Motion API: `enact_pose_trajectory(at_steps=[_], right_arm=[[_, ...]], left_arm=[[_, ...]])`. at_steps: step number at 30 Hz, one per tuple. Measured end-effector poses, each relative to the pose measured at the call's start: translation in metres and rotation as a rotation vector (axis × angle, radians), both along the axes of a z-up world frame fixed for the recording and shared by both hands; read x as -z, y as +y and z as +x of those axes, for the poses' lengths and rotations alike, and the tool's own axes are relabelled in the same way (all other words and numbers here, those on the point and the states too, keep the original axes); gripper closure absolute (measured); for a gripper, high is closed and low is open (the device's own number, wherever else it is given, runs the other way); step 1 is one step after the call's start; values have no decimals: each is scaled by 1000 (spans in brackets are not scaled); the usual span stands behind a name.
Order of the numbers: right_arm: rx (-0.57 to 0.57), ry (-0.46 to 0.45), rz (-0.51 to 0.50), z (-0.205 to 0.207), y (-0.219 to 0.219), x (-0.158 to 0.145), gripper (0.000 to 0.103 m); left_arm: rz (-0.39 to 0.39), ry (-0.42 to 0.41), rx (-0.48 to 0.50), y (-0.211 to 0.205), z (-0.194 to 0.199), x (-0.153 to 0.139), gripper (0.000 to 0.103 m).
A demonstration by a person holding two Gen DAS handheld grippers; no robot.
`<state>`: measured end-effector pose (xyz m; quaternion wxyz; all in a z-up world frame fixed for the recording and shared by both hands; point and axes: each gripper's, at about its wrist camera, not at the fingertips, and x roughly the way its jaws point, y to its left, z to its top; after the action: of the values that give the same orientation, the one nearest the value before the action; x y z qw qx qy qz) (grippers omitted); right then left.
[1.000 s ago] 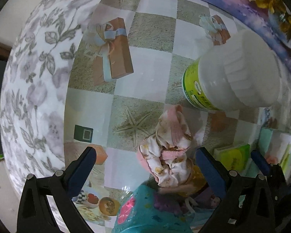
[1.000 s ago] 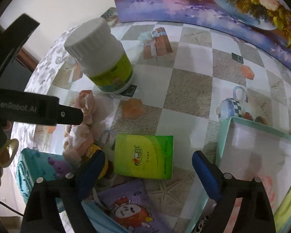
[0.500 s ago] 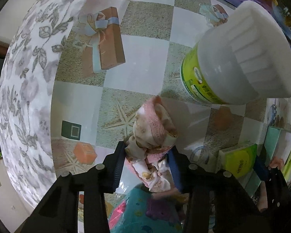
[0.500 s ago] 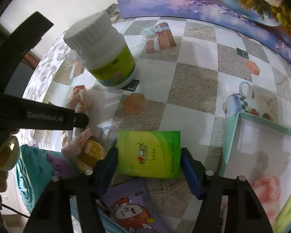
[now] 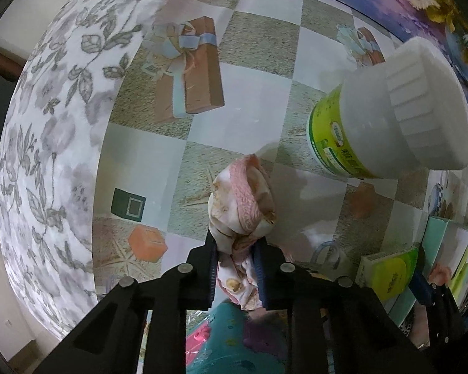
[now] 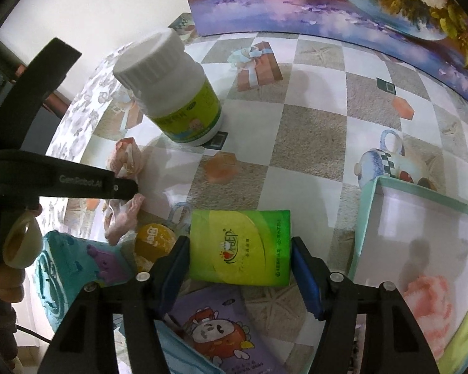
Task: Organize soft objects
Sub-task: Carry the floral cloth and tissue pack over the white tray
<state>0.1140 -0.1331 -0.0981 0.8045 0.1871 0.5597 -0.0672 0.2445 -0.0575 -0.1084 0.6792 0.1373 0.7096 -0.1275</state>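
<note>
My left gripper (image 5: 235,258) is shut on a pink and cream patterned cloth (image 5: 241,205) that bunches up beyond the fingertips, just above the table. The cloth also shows in the right wrist view (image 6: 124,162), held by the left gripper's finger (image 6: 121,187). My right gripper (image 6: 238,265) is shut on a green tissue pack (image 6: 240,246), one jaw on each short side. The pack shows at the right edge of the left wrist view (image 5: 390,271).
A white bottle with a green label (image 6: 171,93) stands behind the cloth. A teal-rimmed tray (image 6: 371,205) at the right holds a pink fluffy item (image 6: 427,293). A teal pouch (image 6: 65,268), a yellow round item (image 6: 153,240) and a purple cartoon pack (image 6: 215,327) lie near me.
Both grippers went from open to shut: the left closed on the cloth, the right on the green tissue pack. The cloth is squeezed narrower and stands higher.
</note>
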Motion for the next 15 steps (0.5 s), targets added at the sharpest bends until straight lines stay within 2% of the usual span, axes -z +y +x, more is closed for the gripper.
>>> enact_pose_trajectory(at_steps=[8, 12, 15], right_arm=[[8, -16, 4, -4, -2, -10, 36], [12, -36, 0, -10, -4, -22, 36], [18, -51, -4, -17, -7, -34, 36]], left_arm=[[-22, -32, -45, 26, 10, -7, 86], [-45, -59, -80, 39, 6, -23, 87], [-67, -97, -95, 47, 0, -48, 87]])
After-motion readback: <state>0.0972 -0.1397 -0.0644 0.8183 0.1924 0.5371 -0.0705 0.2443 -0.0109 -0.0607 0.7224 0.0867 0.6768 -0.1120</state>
